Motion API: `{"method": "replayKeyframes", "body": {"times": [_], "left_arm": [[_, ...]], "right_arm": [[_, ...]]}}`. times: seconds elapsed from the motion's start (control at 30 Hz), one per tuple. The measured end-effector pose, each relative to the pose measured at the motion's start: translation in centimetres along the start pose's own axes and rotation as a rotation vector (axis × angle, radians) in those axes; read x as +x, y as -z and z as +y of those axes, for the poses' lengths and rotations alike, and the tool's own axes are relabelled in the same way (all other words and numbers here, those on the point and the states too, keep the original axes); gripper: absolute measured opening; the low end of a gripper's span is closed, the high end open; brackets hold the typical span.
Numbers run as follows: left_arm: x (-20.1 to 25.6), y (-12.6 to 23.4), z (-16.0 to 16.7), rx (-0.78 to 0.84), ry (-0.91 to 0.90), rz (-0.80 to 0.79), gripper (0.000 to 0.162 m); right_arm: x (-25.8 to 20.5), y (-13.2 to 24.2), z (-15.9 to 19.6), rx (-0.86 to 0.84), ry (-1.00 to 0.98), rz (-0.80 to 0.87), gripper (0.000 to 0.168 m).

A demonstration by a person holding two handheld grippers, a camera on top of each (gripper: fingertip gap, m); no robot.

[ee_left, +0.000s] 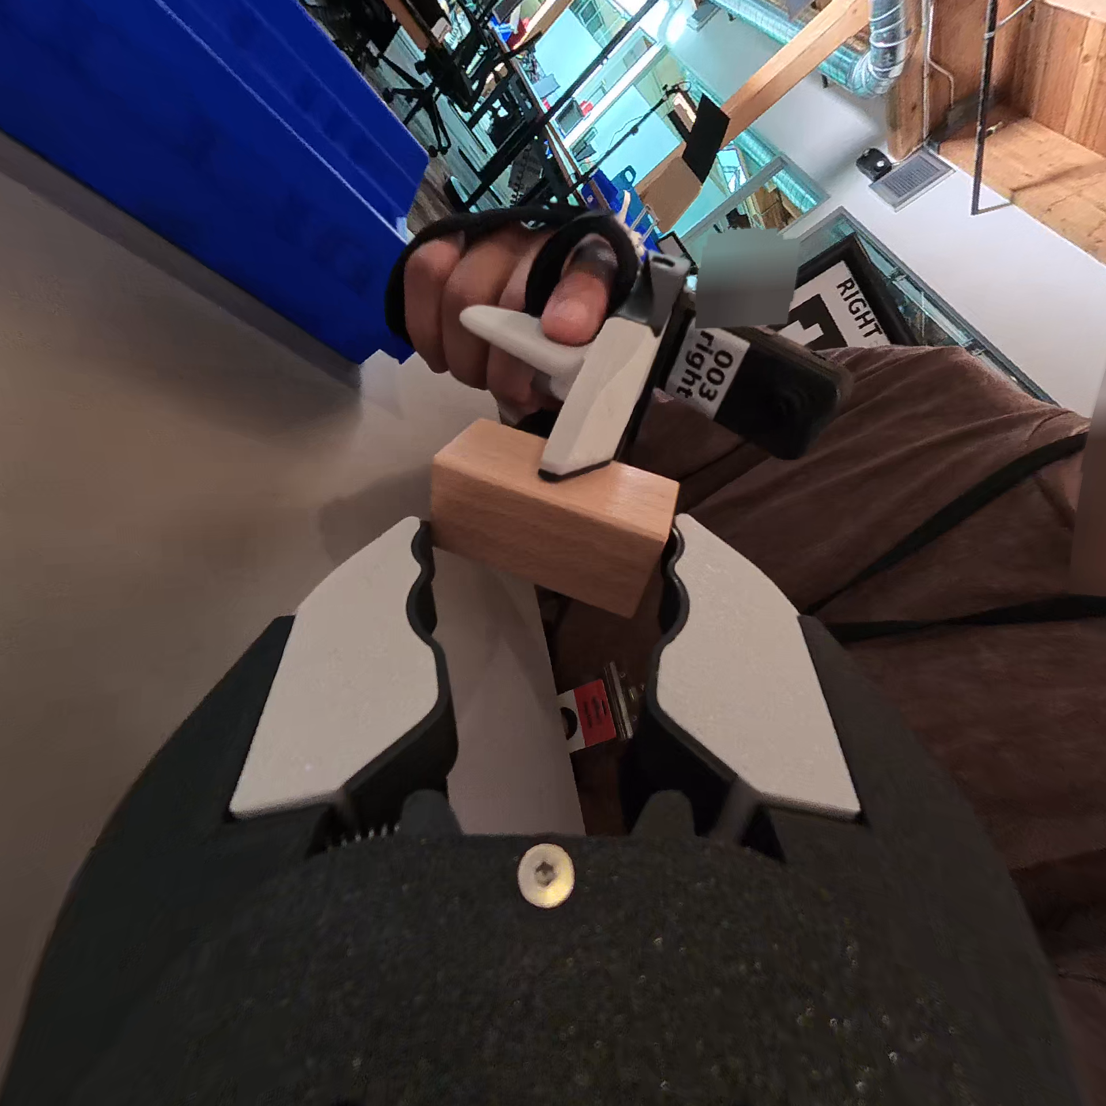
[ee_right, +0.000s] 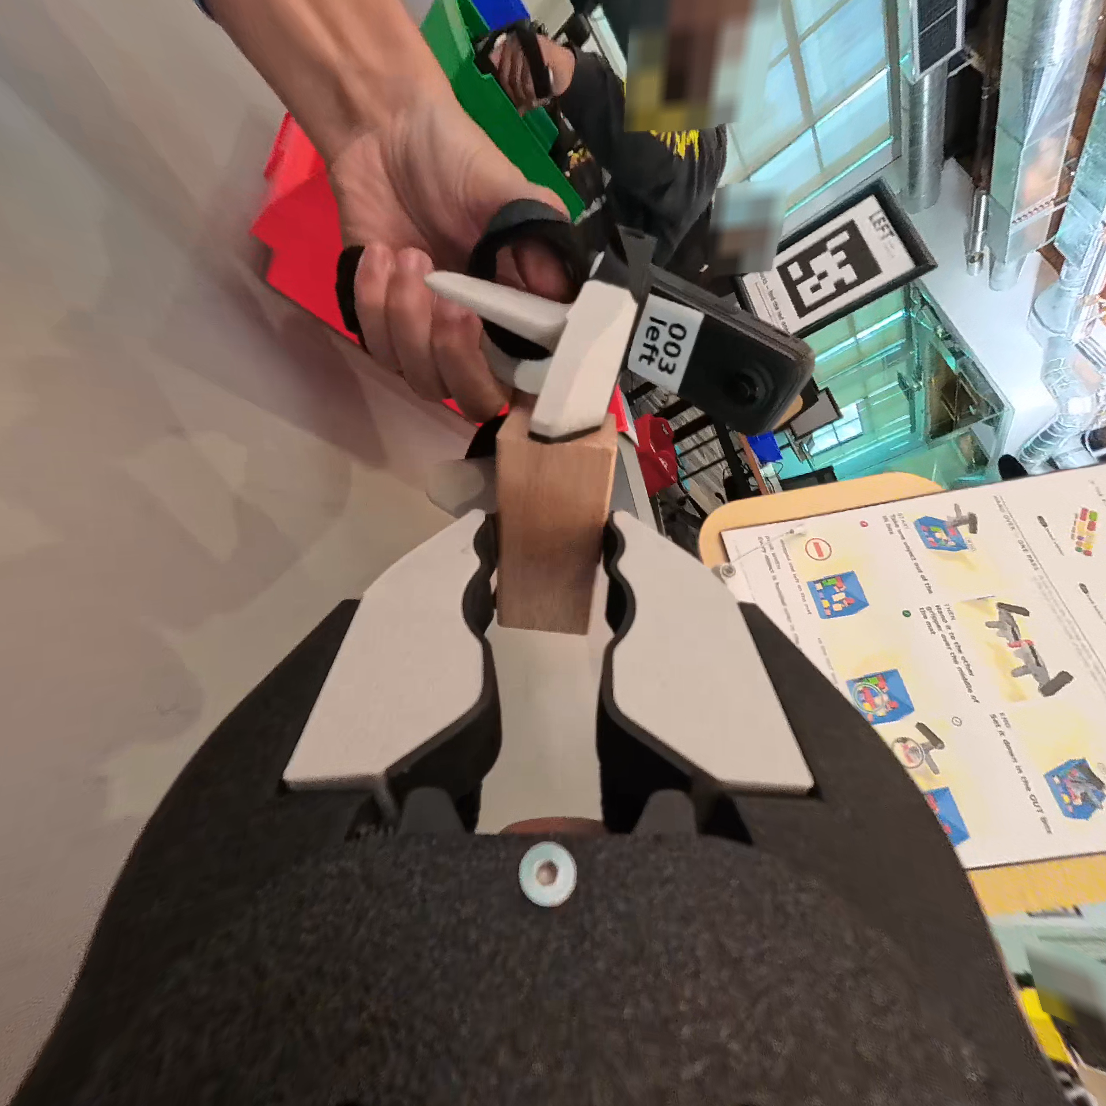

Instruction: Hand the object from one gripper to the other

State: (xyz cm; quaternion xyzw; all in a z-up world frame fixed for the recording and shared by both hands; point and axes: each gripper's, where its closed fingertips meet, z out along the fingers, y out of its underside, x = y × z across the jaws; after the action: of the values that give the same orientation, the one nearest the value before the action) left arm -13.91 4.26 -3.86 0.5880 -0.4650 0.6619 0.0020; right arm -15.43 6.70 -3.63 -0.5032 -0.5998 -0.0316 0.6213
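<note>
Behind my fingers lies a pale grey table, with a blue bin past the left ones and red and green bins plus a picture sheet past the right ones. I see the wooden block held off the table, its two ends pressed between the tips of my left gripper, fingers spread about as wide as the block is long. My right gripper holds the same block across its narrower faces, fingers closed fairly narrow on it, so both grip it at once.
</note>
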Motion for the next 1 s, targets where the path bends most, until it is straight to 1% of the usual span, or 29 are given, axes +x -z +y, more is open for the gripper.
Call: {"method": "replayKeyframes", "body": {"times": [0.17, 0.2, 0.23, 0.27, 0.33, 0.37, 0.43, 0.5, 0.53, 0.6, 0.63, 0.67, 0.7, 0.77, 0.83, 0.9, 1.0], "left_arm": [[0.5, 0.4, 0.2, 0.025, -0.003, -0.037, 0.071], [0.9, 0.7, 0.4, 0.037, -0.025, -0.062, 0.077], [1.3, 1.1, 0.7, 0.051, -0.056, -0.107, 0.085], [1.6, 1.4, 1.3, 0.056, -0.097, -0.168, 0.088], [1.9, 1.8, 3.0, 0.062, -0.192, -0.333, 0.088], [1.9, 2.0, 3.6, 0.087, -0.242, -0.428, 0.088], [1.8, 2.6, 4.3, 0.196, -0.342, -0.623, 0.088], [1.8, 3.4, 4.7, 0.354, -0.412, -0.779, 0.086], [1.9, 3.8, 4.9, 0.427, -0.429, -0.828, 0.085], [1.4, 4.2, 5.9, 0.514, -0.429, -0.893, 0.082], [0.9, 4.4, 6.4, 0.535, -0.419, -0.919, 0.081], [0.4, 4.5, 6.9, 0.541, -0.409, -0.941, 0.081], [0.0, 4.6, 7.4, 0.54, -0.4, -0.958, 0.08], [-0.3, 4.5, 7.9, 0.532, -0.399, -0.963, 0.077], [-0.5, 4.4, 8.1, 0.518, -0.402, -0.963, 0.076], [-0.6, 4.2, 8.3, 0.492, -0.409, -0.959, 0.073], [-0.9, 4.1, 8.4, 0.47, -0.419, -0.983, 0.072]], "right_arm": [[0.5, 0.4, -0.2, -0.027, -0.034, -0.004, 0.033], [0.9, 1.0, -0.4, -0.022, -0.052, 0.008, 0.033], [1.6, 2.0, -0.5, -0.017, -0.083, 0.027, 0.033], [2.5, 3.4, -0.7, -0.009, -0.126, 0.052, 0.033], [5.4, 7.3, -0.5, 0.0, -0.23, 0.113, 0.033], [7.6, 9.7, 0.4, -0.021, -0.291, 0.168, 0.033], [12.0, 14.9, 3.4, -0.079, -0.477, 0.255, 0.033], [16.0, 19.8, 8.5, -0.2, -0.687, 0.376, 0.033], [16.9, 21.5, 11.6, -0.288, -0.769, 0.414, 0.033], [15.5, 23.1, 17.7, -0.543, -0.924, 0.359, 0.033], [14.1, 23.5, 20.4, -0.669, -0.963, 0.322, 0.033], [12.5, 23.2, 22.5, -0.757, -1.002, 0.26, 0.033], [10.7, 22.4, 23.9, -0.799, -1.057, 0.18, 0.033], [7.6, 20.1, 25.2, -0.825, -1.132, 0.014, 0.033], [5.2, 18.1, 26.2, -0.849, -1.119, -0.107, 0.033], [3.8, 16.7, 27.0, -0.874, -1.098, -0.183, 0.034], [3.0, 16.1, 28.5, -0.94, -1.095, -0.225, 0.034]]}}
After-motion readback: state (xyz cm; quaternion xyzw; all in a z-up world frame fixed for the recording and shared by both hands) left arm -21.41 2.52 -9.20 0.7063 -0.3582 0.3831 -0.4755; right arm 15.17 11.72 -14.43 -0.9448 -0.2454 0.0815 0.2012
